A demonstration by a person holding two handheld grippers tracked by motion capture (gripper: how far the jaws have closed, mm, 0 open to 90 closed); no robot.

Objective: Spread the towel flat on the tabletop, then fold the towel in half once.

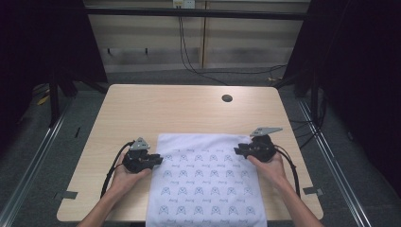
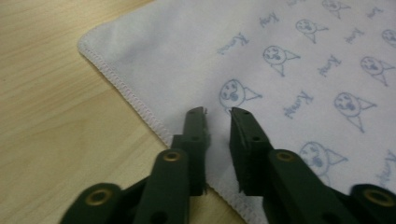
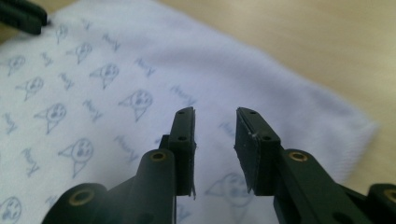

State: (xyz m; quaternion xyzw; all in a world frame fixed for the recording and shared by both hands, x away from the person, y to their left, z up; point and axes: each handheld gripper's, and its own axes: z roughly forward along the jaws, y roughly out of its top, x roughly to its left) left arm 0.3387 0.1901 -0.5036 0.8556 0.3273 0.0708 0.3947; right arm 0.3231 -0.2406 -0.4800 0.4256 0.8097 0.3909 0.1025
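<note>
1. The cloth [image 1: 205, 179] lies flat on the worktop [image 1: 142, 109], white with a blue print, its near edge hanging over the worktop's front edge and its far edge about midway across.
2. The left gripper [image 1: 155, 160] sits at the cloth's left edge, near the far left corner; in the left gripper view its jaws stand a narrow gap apart over the stitched hem [image 2: 135, 100], with nothing pinched between them.
3. The right gripper [image 1: 238, 150] is at the right edge near the far right corner; its jaws are released too, wider apart, hovering over the cloth [image 3: 140, 93] with fabric below but not between the pads.
4. Judging from this, the step in hand is the approach to both far corners, probably for a fold or a lift (neither corner is raised yet).
5. The next move calls for each gripper to drop low enough that one pad slides under the hem, then to clench on the single layer.
6. The two sides should be taken evenly, or the cloth will skew and wrinkle as it comes up.
</note>
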